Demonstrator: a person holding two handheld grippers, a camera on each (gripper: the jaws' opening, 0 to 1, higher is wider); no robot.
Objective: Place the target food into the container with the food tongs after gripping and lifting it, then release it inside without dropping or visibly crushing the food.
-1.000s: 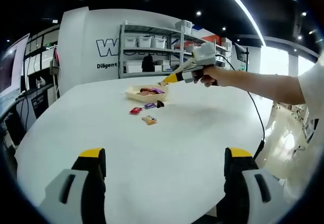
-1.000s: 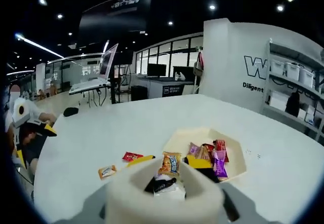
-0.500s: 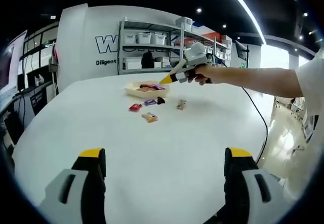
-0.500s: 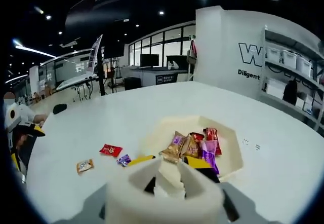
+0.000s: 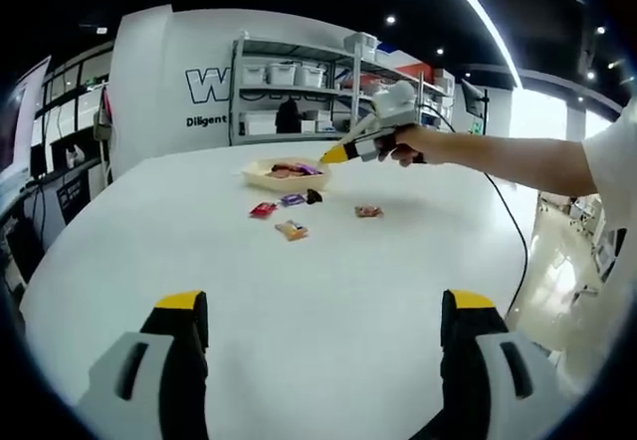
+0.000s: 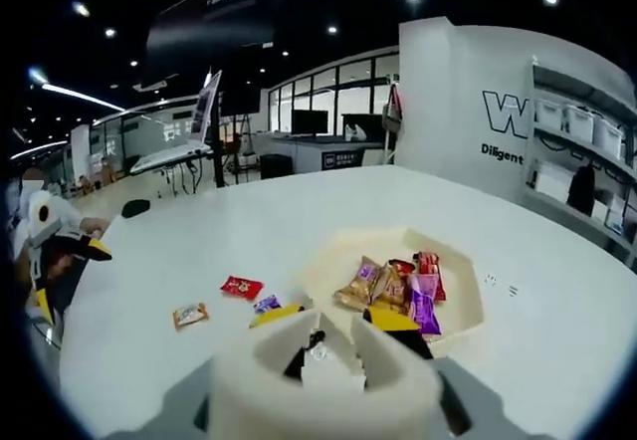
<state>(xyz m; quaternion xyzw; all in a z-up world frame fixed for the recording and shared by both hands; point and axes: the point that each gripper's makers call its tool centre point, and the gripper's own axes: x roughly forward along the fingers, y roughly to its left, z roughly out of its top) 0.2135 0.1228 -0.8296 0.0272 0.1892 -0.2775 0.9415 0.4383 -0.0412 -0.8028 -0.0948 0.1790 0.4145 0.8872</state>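
Since 0.5 s ago, right gripper (image 5: 331, 155) pulled back from tray (image 5: 261, 173); orange packet (image 5: 368, 211) now on table, jaws apart, empty. Left gripper (image 5: 317, 332) idles, jaws wide.

Left gripper view far across table (image 5: 299, 291), right gripper view close above tray (image 6: 468, 311), both showing tray

I find a white, rounded tabletop (image 5: 328, 291) across the lower half of the left gripper view. On it, upper centre, sits a cream container (image 5: 287, 175) of wrapped snacks. Just below it lie a red packet (image 5: 263, 209), a purple packet (image 5: 294, 200), a small dark piece (image 5: 314, 197) and an orange packet (image 5: 291, 230). Another packet (image 5: 368, 211) lies apart, right of these.
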